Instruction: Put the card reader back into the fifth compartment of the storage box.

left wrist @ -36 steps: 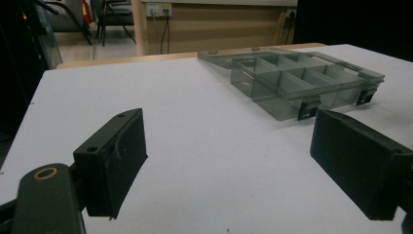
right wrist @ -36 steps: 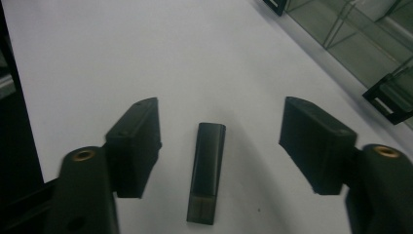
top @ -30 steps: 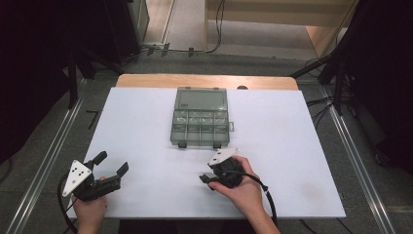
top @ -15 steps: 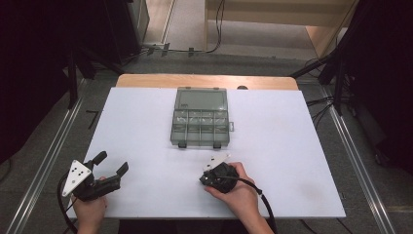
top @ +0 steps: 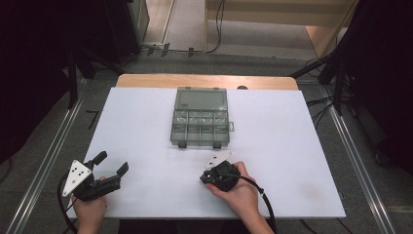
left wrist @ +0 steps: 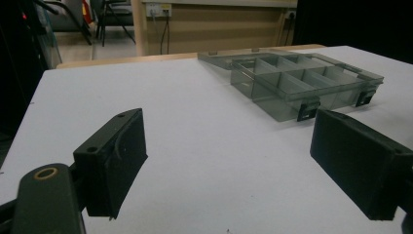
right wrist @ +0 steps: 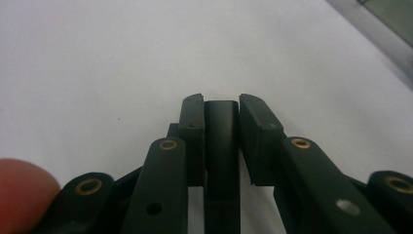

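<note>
Pressing together with nothing from the counter (top: 146, 146) between them, the fingers (right wrist: 192, 131) of the right gripper (top: 203, 178) have just been closed, near the 6 o'clock edge. The left gripper (top: 111, 163) is held wide apart and empty at 8 o'clock. The open compartment box (top: 199, 127) lies untouched toward 12 o'clock. The work is judged barely begun; next, the right fingers would need reopening and carrying to the box.
</note>
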`<state>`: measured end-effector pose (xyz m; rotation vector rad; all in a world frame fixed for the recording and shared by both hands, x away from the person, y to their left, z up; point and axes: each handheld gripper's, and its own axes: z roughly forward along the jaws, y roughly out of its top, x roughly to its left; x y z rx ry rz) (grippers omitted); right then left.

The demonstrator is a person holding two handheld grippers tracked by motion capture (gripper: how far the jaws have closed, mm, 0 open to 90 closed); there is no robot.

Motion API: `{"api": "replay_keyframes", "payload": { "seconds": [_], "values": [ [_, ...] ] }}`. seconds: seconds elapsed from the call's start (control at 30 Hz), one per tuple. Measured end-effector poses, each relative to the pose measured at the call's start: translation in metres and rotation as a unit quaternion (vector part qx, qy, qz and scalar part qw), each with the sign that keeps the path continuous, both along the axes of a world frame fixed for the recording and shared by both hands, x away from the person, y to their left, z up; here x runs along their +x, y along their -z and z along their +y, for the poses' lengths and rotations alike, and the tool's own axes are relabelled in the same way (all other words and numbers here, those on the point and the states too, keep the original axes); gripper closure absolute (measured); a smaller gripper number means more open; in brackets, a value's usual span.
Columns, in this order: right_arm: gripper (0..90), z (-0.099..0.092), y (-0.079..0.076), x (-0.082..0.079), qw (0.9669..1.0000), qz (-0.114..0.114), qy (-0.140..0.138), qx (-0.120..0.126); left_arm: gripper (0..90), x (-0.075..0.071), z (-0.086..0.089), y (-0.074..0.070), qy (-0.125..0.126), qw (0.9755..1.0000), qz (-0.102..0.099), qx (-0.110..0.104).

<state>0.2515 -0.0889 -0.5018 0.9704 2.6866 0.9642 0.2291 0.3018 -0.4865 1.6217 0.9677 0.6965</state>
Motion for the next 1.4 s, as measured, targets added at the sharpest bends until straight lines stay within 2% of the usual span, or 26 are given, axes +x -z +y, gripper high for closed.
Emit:
{"api": "replay_keyframes", "payload": {
  "seconds": [0.47,0.87,1.4],
  "values": [
    [70.7,-0.008,-0.021,0.01,0.9994,-0.007,0.005,0.034,13.6,0.0,0.0,0.0,0.0,1.0,0.0,0.0],
    [70.7,-0.004,-0.037,0.02,0.9989,-0.015,0.005,0.044,13.5,0.0,0.0,0.0,0.0,1.0,0.0,-0.003],
    [70.7,0.004,-0.049,0.036,0.9984,-0.016,0.001,0.054,13.5,0.0,0.001,0.0,0.0,1.0,-0.001,-0.006]
  ]
}}
